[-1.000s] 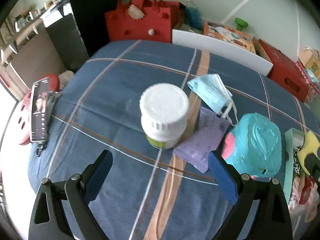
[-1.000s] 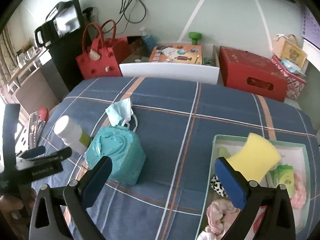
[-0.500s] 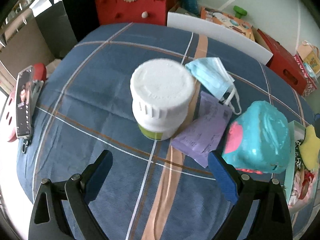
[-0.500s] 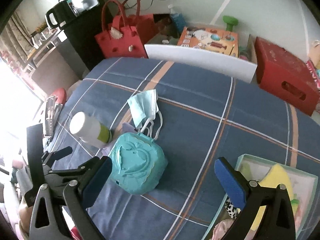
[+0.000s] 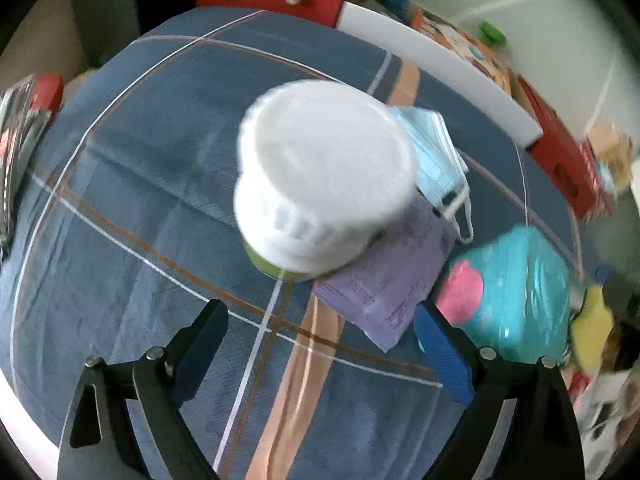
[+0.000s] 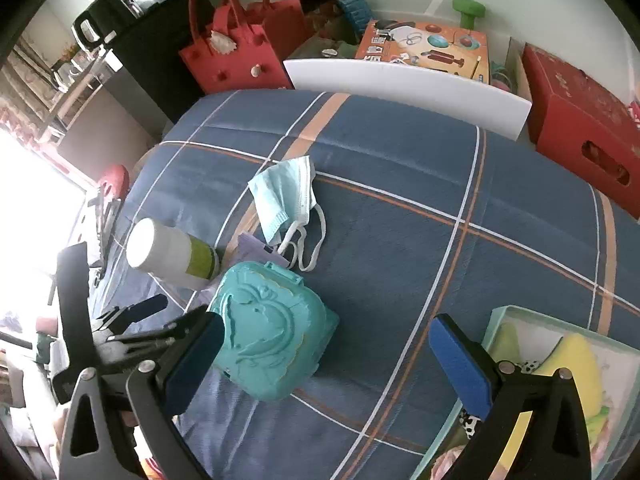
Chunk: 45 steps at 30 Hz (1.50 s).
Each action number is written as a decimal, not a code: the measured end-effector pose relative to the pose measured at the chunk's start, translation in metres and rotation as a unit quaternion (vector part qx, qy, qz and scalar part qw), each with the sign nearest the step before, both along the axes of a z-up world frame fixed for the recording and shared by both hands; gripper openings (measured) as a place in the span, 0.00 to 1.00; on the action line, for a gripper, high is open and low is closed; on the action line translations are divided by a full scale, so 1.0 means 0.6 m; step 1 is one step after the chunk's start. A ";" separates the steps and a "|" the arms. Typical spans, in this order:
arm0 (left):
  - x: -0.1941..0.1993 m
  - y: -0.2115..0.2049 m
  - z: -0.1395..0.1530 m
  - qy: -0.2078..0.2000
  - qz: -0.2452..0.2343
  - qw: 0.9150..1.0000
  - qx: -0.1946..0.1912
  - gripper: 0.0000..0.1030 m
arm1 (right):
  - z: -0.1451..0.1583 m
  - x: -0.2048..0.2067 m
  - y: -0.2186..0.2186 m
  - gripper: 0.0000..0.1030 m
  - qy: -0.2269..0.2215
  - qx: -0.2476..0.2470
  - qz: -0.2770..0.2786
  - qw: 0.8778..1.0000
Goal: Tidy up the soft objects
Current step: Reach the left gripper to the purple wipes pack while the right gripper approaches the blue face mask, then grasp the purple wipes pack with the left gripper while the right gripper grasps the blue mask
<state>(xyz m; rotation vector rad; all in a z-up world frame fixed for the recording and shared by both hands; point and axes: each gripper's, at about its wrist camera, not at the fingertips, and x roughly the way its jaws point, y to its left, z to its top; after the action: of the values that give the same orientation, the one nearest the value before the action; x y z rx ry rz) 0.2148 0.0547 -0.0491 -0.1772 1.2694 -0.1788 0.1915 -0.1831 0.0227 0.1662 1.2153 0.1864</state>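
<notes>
Left gripper [image 5: 320, 344]: jaws spread wide, holding nothing, above the white-capped bottle [image 5: 324, 176].
Right gripper [image 6: 324, 360]: jaws spread wide, holding nothing, above the plaid cloth [image 6: 400, 184].
Face mask [image 6: 286, 196]: flat on the cloth, just beyond the bottle, ear loops touching the purple paper [image 5: 392, 276].
Teal case [image 6: 272, 332]: beside the paper.
Green-rimmed box [image 6: 500, 316]: right edge, holding the yellow sponge [image 6: 576, 364].

The cloth [image 6: 400, 168] is navy blue, crossed by white, orange and peach stripes. On it are a pale blue mask [image 6: 286, 196], a lilac paper [image 5: 388, 280], a white bottle [image 6: 170, 254] with a green band, and a turquoise case [image 6: 276, 334]. The sponge [image 6: 576, 364] is yellow.
</notes>
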 end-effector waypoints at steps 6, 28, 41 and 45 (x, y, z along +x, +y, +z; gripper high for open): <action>0.013 0.035 0.003 -0.008 0.064 0.998 -0.019 0.90 | 0.005 -0.003 -0.001 1.00 -0.002 0.004 0.000 1.000; 0.019 -0.004 -0.038 0.034 0.096 0.990 -0.101 0.84 | -0.019 0.061 0.003 0.98 0.011 0.049 0.040 0.998; -0.008 0.044 -0.054 0.040 0.179 0.966 -0.184 0.25 | -0.127 0.175 0.025 0.75 0.074 0.104 0.068 0.989; -0.023 0.061 -0.058 0.042 0.186 0.964 -0.187 0.16 | -0.153 0.197 0.033 0.61 0.082 0.116 0.082 0.987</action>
<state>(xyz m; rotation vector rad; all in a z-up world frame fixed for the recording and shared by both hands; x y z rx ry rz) 0.2008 0.0914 -0.0837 -0.7494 1.2542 -0.0848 0.3095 -0.1635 -0.0690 0.2889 1.3697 0.4653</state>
